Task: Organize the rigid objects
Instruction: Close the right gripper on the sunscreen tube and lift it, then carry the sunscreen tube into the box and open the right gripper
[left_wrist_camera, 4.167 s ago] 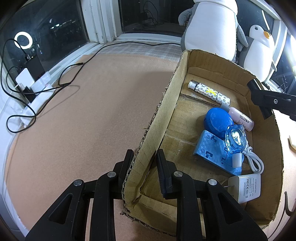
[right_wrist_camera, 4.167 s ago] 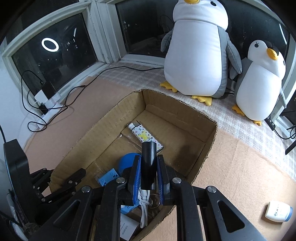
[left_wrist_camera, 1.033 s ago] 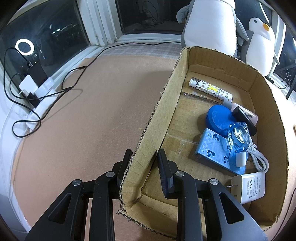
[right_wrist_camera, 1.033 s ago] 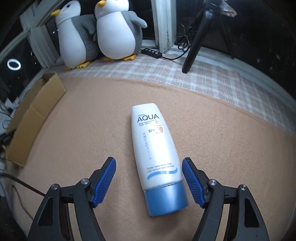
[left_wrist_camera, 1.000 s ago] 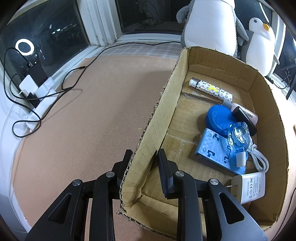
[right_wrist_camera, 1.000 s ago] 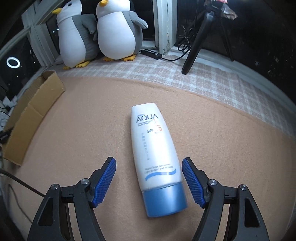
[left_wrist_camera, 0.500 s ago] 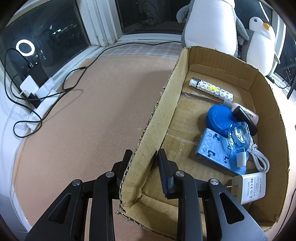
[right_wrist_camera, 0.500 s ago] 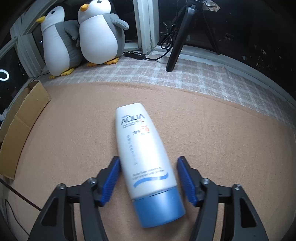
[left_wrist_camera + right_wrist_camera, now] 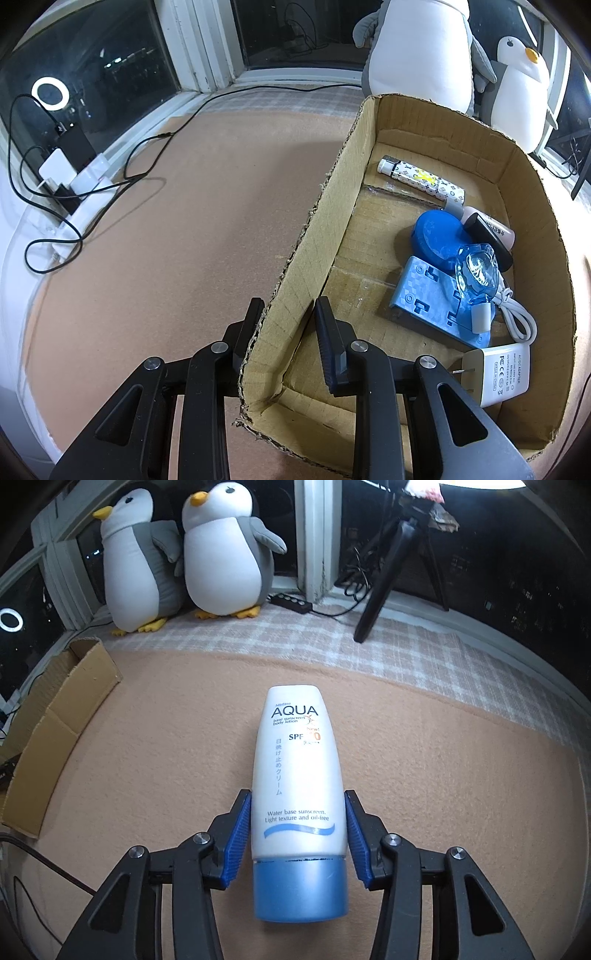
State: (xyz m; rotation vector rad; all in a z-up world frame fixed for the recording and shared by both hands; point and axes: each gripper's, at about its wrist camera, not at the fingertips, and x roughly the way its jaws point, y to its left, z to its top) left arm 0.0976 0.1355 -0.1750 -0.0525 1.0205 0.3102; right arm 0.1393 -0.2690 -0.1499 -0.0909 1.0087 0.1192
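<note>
Tools: left point(image 9: 288, 314) clamps box wall point(image 9: 314, 236) | right point(image 9: 298, 830), closing, grips sunscreen point(image 9: 295, 775)

A home room at night: plush penguins point(image 9: 221, 557) on a checked blanket point(image 9: 295, 642) by dark windows point(image 9: 92, 62), a power strip point(image 9: 85, 199) with chargers, a tripod point(image 9: 391, 565).

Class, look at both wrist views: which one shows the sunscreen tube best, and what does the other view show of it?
The right wrist view. The sunscreen tube fills its centre, label readable, blue cap nearest the camera, with the right gripper shut on its sides. The left wrist view shows none of it, only the cardboard box that the left gripper clamps.
</note>
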